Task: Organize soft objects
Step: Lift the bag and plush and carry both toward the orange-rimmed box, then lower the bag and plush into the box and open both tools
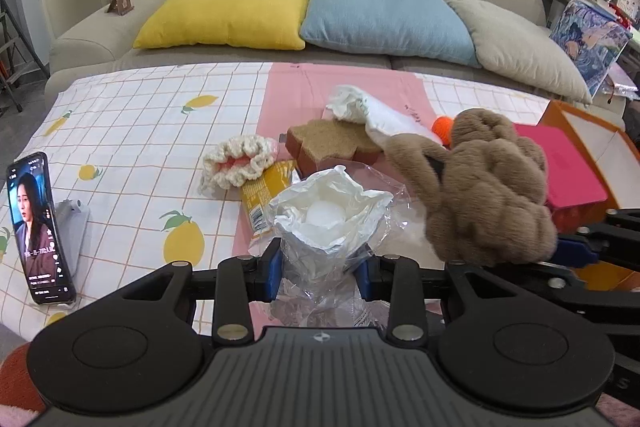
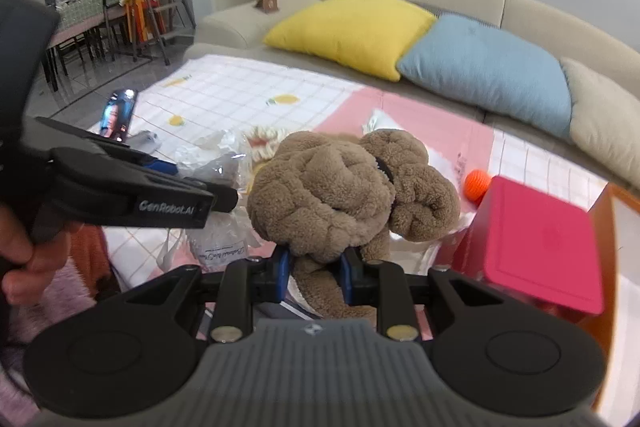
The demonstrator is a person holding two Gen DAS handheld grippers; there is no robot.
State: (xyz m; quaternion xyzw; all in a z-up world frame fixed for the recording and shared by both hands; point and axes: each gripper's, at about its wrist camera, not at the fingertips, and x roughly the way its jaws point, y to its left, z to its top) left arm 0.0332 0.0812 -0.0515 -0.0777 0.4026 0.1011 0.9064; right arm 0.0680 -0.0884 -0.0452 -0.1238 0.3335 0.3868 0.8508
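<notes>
While the left gripper (image 1: 320,269) clamps the crinkled clear plastic bag (image 1: 328,227) (a white ball sits inside its foil-like lining), the right gripper (image 2: 316,275) pinches the brown plush toy (image 2: 344,195) and holds it above the lemon-print tablecloth (image 1: 132,131). Beyond the bag lie a crocheted cream piece (image 1: 238,161), a toast-shaped sponge (image 1: 330,143), a yellow packet (image 1: 266,193) and an orange ball (image 2: 477,185). Beside the plush, a pink box (image 2: 540,247) rests in an orange container (image 1: 592,135). A phone (image 1: 38,227) stands propped at the cloth's left edge.
</notes>
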